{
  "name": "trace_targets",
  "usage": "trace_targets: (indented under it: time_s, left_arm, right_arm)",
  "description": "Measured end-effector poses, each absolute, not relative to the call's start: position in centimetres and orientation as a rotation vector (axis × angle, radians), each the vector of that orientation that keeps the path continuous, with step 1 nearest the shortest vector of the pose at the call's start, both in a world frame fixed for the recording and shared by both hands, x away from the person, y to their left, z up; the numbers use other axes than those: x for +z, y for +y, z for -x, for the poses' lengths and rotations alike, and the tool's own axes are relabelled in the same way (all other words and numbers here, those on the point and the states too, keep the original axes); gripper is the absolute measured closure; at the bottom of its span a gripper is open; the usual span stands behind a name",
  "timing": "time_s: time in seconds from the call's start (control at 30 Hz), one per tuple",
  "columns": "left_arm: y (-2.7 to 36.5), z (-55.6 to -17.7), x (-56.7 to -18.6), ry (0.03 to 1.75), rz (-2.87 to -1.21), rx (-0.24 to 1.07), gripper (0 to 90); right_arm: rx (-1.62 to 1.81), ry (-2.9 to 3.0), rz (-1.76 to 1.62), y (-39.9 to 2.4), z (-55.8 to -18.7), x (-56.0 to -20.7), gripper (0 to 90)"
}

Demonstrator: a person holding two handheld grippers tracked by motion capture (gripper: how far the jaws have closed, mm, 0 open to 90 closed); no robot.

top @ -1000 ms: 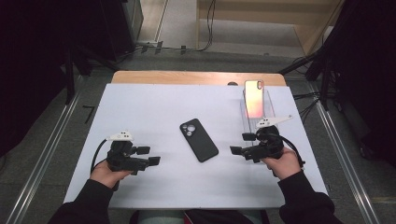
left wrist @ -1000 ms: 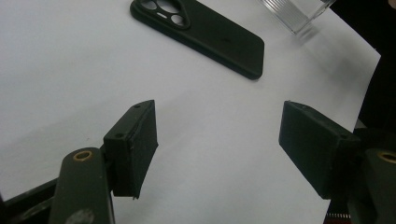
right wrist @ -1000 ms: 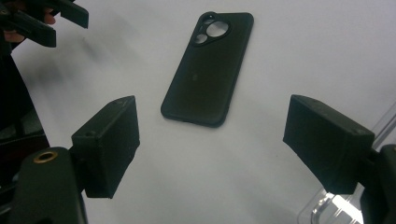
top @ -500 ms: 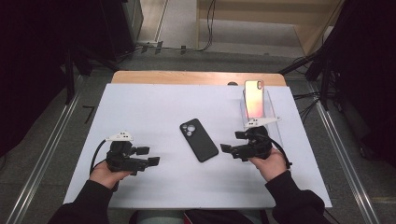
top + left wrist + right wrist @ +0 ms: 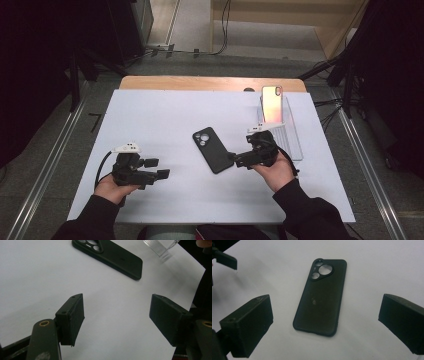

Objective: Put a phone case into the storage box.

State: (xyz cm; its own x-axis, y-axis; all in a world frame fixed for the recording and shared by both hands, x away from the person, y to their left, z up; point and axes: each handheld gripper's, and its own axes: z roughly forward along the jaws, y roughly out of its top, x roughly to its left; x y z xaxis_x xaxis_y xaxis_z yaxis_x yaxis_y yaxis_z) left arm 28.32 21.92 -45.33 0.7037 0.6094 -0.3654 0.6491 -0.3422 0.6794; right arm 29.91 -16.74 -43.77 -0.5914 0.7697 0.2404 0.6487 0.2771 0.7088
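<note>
Right gripper is held low over the white table cover, right of centre. Its jaws are spread wide and have just been opening; nothing is gripped. In the right gripper view the black phone case lies flat ahead of the jaws, its near short end lined up with the gap between them but not yet inside it. No pad is seen touching it.

The case is placed back-up near the table's middle, camera cut-outs at the far end, turned at a slant in the high view. No brand, label or writing can be read on it; only a faint pale smudge is noted at mid-back.

Just behind the right hand a clear plastic stand is set, with a second phone propped upright on it, back iridescent orange-pink; no lettering can be made out. The stand is near the right gripper but apart from the case.

Left gripper is held at the near left, well apart from the case, jaws partly open and empty, white cover seen between them. The path between the right gripper and the case is unobstructed.
</note>
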Motion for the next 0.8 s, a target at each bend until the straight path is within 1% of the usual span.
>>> trace_targets:
  time_s: [0.4, 0.8]
  left_arm:
    - [22.6, -28.0, -45.2, 0.989, -2.015, -0.046, 28.4]
    - [23.1, -27.2, -45.3, 1.008, -2.02, -0.035, 28.4]
  right_arm:
    - [1.187, 2.315, -1.387, -14.9, -31.0, -43.7, 0.0]
    - [1.165, 2.321, -1.39, -12.5, -32.7, -43.9, 0.0]
